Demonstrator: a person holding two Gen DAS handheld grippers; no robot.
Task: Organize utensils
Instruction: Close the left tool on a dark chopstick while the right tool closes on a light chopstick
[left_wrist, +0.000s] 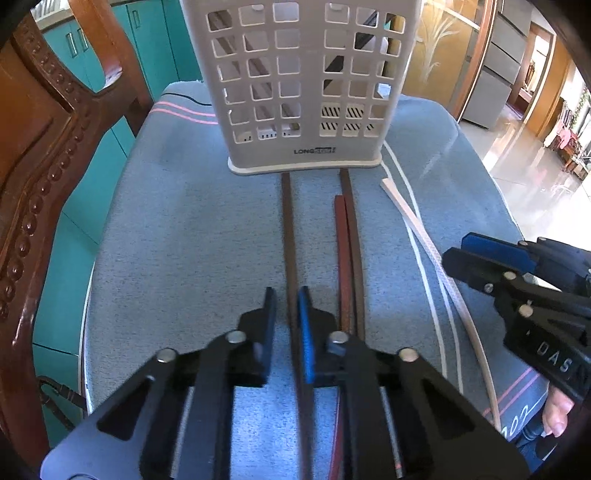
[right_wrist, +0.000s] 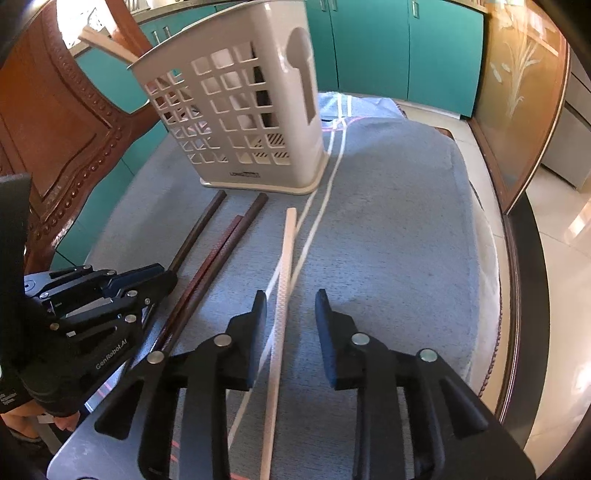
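A white perforated utensil basket (left_wrist: 301, 85) stands upright on the blue cloth; it also shows in the right wrist view (right_wrist: 236, 122), with a pale chopstick (right_wrist: 107, 44) sticking out of its top. Three dark chopsticks lie in front of it: one dark brown (left_wrist: 288, 229), a reddish one (left_wrist: 343, 258) and another dark brown (left_wrist: 354, 240). A white chopstick (right_wrist: 284, 295) lies to their right. My left gripper (left_wrist: 288, 306) straddles the leftmost dark chopstick, jaws narrowly open. My right gripper (right_wrist: 290, 306) is open over the white chopstick.
A carved wooden chair back (left_wrist: 40, 155) stands at the left edge. Teal cabinets (right_wrist: 399, 48) are behind. The blue cloth (right_wrist: 399, 229) has white stripes (right_wrist: 325, 192) and covers a rounded table. A tiled floor (left_wrist: 524, 177) lies to the right.
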